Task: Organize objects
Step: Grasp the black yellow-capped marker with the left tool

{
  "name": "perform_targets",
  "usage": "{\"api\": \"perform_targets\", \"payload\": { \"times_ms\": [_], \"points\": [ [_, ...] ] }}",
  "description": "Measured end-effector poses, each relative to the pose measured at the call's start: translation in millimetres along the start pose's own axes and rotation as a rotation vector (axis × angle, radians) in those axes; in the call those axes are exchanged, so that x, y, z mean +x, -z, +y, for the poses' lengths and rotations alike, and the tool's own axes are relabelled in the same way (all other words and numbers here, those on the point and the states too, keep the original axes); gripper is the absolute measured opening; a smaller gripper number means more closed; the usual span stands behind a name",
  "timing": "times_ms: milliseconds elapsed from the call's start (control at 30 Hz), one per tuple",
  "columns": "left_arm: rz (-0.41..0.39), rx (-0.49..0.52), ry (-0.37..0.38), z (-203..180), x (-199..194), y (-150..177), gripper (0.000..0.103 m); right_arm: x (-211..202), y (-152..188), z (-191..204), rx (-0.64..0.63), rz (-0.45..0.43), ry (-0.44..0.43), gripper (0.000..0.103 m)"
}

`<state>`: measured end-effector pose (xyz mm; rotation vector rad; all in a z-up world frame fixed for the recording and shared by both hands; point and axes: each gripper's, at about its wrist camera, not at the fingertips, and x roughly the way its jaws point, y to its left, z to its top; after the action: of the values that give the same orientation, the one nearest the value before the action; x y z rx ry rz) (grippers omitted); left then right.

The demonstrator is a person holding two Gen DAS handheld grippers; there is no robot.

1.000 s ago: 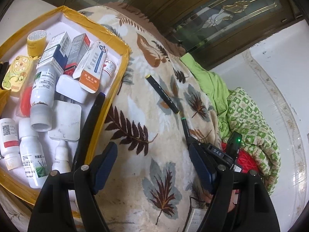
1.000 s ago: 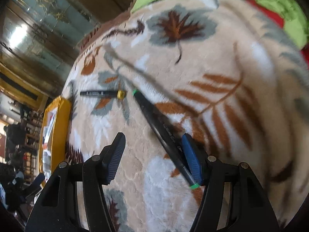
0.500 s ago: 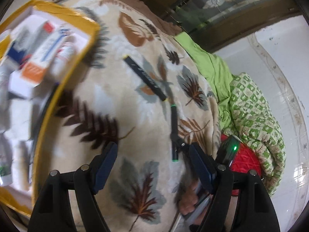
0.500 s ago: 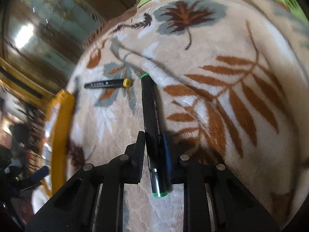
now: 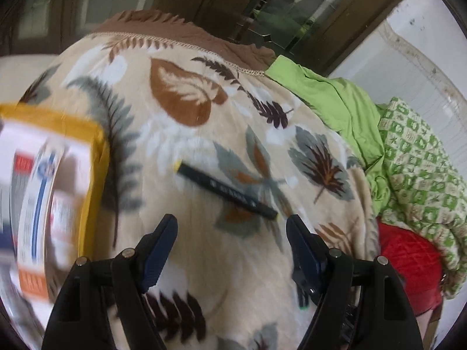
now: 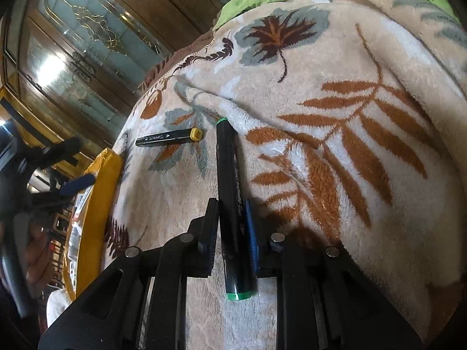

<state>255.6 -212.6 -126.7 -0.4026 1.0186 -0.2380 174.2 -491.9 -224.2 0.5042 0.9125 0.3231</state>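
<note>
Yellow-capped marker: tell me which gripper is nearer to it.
Left. The open left gripper hovers just short of the yellow-capped marker; the right gripper, clamping the green-capped marker, sits farther back.

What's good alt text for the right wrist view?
The right tongs are shut on a black marker with green ends, its far tip against a leaf-print fleece blanket. A second black marker with a yellow cap lies loose on the blanket further left, near the yellow box.
</note>
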Motion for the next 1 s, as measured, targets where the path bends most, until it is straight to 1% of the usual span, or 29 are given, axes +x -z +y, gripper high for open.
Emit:
{"api": "perform_targets", "payload": {
  "times_ms": [67, 167, 267, 300, 367, 400, 433, 533, 633, 667, 733, 767, 800, 833, 867, 900, 933, 967, 1000],
  "points": [
    [-0.012, 0.044, -0.029, -3.8, 6.8, -9.1, 0.077, -1.6, 0.4, -1.5, 0.004, 0.003, -0.003, 0.017],
    [-0.046, 0.142, -0.081, -8.9, 13.5, -18.2, 0.077, -2.4, 0.7, -5.2, 0.018, 0.007, -0.019, 0.017],
    [-0.077, 0.253, -0.097, -16.3, 20.0, -26.2, 0.077, -2.5, 0.5, -9.1, 0.032, 0.009, -0.037, 0.017],
    [-0.077, 0.293, -0.104, -19.3, 24.2, -29.1, 0.077, -2.4, 0.7, -9.9, 0.035, 0.009, -0.042, 0.017],
    [-0.044, 0.368, -0.119, -23.8, 35.1, -33.6, 0.077, -2.9, 2.2, -11.2, 0.038, 0.004, -0.048, 0.017],
    [-0.031, 0.383, -0.132, -24.3, 39.1, -35.6, 0.077, -2.5, 2.6, -10.2, 0.032, 0.003, -0.043, 0.017],
    [-0.025, 0.381, -0.129, -23.5, 42.8, -37.9, 0.077, -2.2, 2.9, -8.7, 0.025, 0.004, -0.036, 0.017],
    [-0.002, 0.346, -0.078, -20.2, 56.5, -45.3, 0.077, -1.6, 4.1, -6.2, 0.008, 0.006, -0.026, 0.017],
    [0.029, 0.333, -0.042, -18.5, 75.5, -51.9, 0.077, -2.0, 4.4, -9.4, 0.023, 0.008, -0.048, 0.017],
    [0.064, 0.316, -0.013, -16.2, 83.6, -53.3, 0.077, -1.9, 3.8, -10.7, 0.029, 0.008, -0.055, 0.017],
    [0.170, 0.262, 0.044, -9.8, 98.3, -50.7, 0.077, -1.8, 3.4, -12.6, 0.037, 0.008, -0.061, 0.017],
    [0.185, 0.261, 0.051, -8.3, 98.5, -47.6, 0.077, -2.0, 3.3, -12.2, 0.036, 0.008, -0.058, 0.017],
    [0.183, 0.302, 0.058, -10.6, 93.0, -43.4, 0.077, -2.1, 3.1, -11.9, 0.036, 0.010, -0.054, 0.017],
    [0.221, 0.336, 0.066, -12.8, 90.1, -38.8, 0.077, -2.0, 2.9, -11.7, 0.036, 0.011, -0.052, 0.017],
    [0.275, 0.347, 0.080, -11.9, 85.5, -32.0, 0.077, -1.9, 2.9, -11.4, 0.035, 0.010, -0.050, 0.017],
    [0.300, 0.335, 0.110, -8.5, 80.1, -26.7, 0.077, -1.8, 2.7, -11.0, 0.034, 0.011, -0.047, 0.017],
    [0.328, 0.324, 0.159, -6.3, 74.8, -20.8, 0.077, -1.8, 2.7, -10.4, 0.031, 0.011, -0.044, 0.017],
    [0.357, 0.327, 0.181, -6.9, 72.1, -13.6, 0.077, -2.0, 2.8, -9.6, 0.028, 0.010, -0.040, 0.017],
    [0.366, 0.338, 0.172, -8.1, 71.8, -9.8, 0.077, -1.8, 2.9, -8.4, 0.023, 0.009, -0.036, 0.017]
  ]
}}
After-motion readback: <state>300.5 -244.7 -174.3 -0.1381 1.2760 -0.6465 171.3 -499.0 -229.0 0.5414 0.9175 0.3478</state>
